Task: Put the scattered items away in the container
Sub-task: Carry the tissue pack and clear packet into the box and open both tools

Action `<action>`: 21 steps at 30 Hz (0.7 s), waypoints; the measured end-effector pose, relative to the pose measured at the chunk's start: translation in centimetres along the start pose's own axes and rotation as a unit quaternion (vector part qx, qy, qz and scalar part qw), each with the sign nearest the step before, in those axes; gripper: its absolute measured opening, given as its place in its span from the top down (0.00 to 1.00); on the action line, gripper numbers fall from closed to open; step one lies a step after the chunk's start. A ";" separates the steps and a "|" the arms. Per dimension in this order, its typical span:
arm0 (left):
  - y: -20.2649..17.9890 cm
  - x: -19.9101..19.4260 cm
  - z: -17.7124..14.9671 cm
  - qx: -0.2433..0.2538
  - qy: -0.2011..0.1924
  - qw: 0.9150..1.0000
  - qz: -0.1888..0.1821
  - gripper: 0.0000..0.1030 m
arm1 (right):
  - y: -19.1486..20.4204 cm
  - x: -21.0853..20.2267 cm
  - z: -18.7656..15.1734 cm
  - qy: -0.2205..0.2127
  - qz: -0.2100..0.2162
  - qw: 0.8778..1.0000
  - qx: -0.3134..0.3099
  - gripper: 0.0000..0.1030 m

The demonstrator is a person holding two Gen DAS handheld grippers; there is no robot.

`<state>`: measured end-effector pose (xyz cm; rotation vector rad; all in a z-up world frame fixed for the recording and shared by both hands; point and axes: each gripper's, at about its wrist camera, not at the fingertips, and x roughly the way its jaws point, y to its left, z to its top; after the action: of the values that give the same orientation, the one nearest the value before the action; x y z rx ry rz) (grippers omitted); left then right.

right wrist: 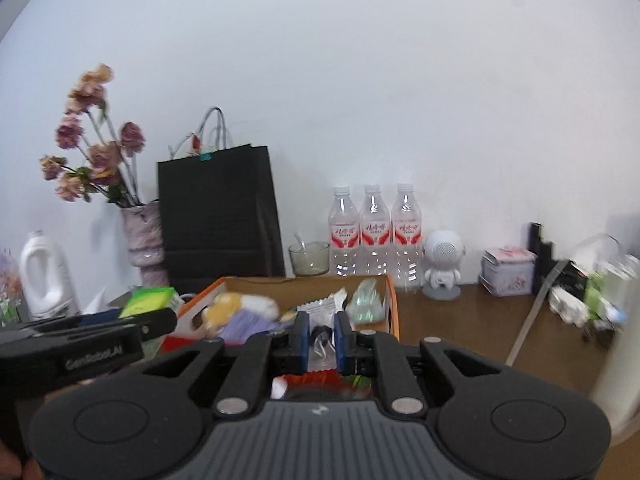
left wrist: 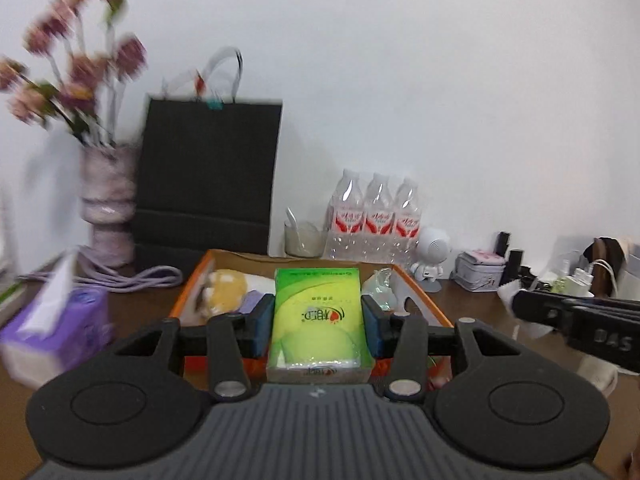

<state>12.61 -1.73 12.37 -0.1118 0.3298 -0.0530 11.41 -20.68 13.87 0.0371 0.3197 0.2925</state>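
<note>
The left gripper (left wrist: pixel 318 320) clamps a green tissue pack (left wrist: pixel 318 316) above the orange-rimmed cardboard box (left wrist: pixel 420 292); the right gripper (right wrist: pixel 322 338) pinches a clear-and-white wrapper (right wrist: pixel 322 336). Releasing short of the box could drop either outside.

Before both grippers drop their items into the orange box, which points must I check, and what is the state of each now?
1. Left gripper clamps green tissue pack: ok.
2. Right gripper clamps clear snack wrapper: ok.
3. Tissue pack above orange box: ok.
4. Free room in the box, beside plush toy: cannot tell.
5. Grippers apart from each other: ok.
</note>
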 end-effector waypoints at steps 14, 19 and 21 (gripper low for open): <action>4.5 24.1 2.4 -0.034 0.258 0.965 -0.011 0.55 | -4.5 26.4 5.6 0.247 0.007 0.969 0.021 0.89; 4.6 26.3 2.6 -0.037 0.278 0.960 -0.021 0.48 | -3.2 30.5 3.8 0.301 -0.016 0.953 -0.011 0.87; 4.3 26.7 2.7 -0.034 0.287 0.957 -0.030 0.39 | -2.9 31.2 3.4 0.314 -0.030 0.948 -0.027 0.81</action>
<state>38.90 0.94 5.87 -0.1751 0.9113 -0.1347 41.63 -14.44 7.41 -0.1231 0.9457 0.2467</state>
